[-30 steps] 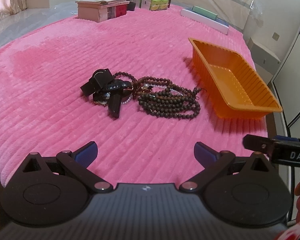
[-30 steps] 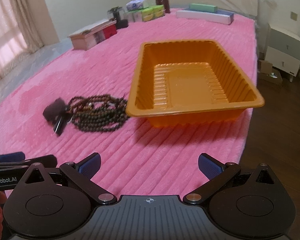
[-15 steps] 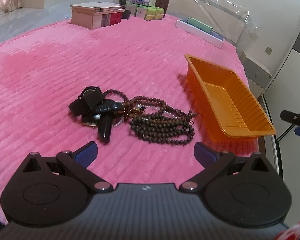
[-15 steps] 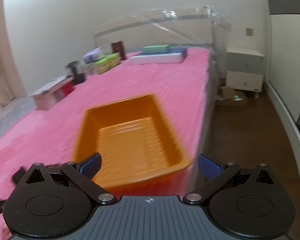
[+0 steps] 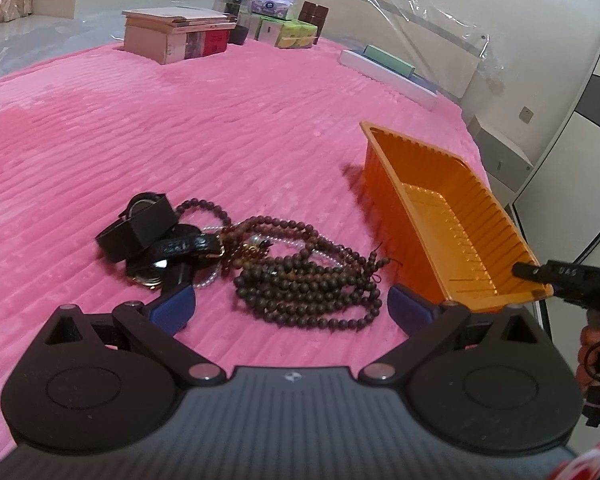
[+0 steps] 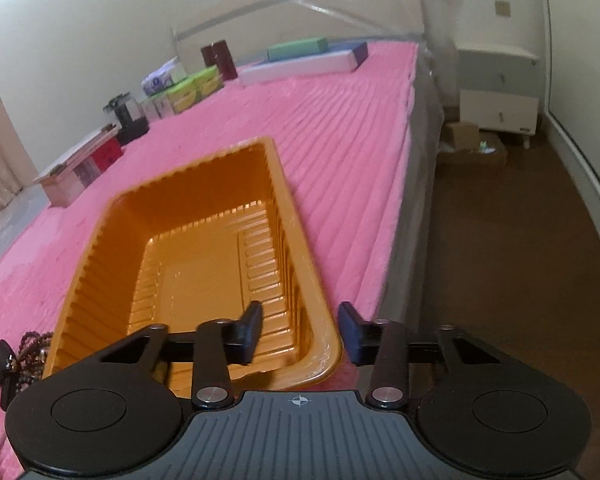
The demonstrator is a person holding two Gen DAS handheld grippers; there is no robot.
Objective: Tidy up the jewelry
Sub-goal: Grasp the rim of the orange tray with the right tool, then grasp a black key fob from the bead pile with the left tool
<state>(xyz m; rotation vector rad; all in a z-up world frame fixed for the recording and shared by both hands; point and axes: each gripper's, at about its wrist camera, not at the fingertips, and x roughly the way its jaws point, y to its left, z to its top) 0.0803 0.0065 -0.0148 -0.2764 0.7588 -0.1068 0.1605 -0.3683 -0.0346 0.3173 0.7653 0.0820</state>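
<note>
Heaped on a pink ribbed plush bed [image 5: 260, 112]: one tangle of dark brown wooden bead strands [image 5: 308, 280], round-beaded and looped over itself, number of strands impossible to count; threaded through it, a strand of small clear beads [image 5: 208, 280]; touching its left side, two black-strapped watches [image 5: 152, 236], straps glossy, one round gold-rimmed face showing. Just right of the heap, near the bed's edge, one orange plastic tray [image 5: 384, 184], rectangular, thin-walled, ribbed along walls and floor, nothing seen inside. Left gripper [image 5: 292, 306] low over the near side of the heap, spread wide, blue pads flanking the beads, nothing clasped; left pad close to a watch strap, contact impossible to judge. Right gripper [image 6: 300, 330] at the tray's near right corner, parted about halfway, one finger inside the tray, the other outside, the rim [image 6: 324, 308] between them with a gap on both sides; nothing gripped. Farther up the bed: one flat wooden box [image 5: 176, 36], several small green and white cartons [image 5: 284, 30], two dark brown boxes [image 5: 314, 12], one long white box topped by a green one [image 5: 388, 66]. Beyond the bed, a white nightstand [image 6: 500, 92] on a brown floor.
</note>
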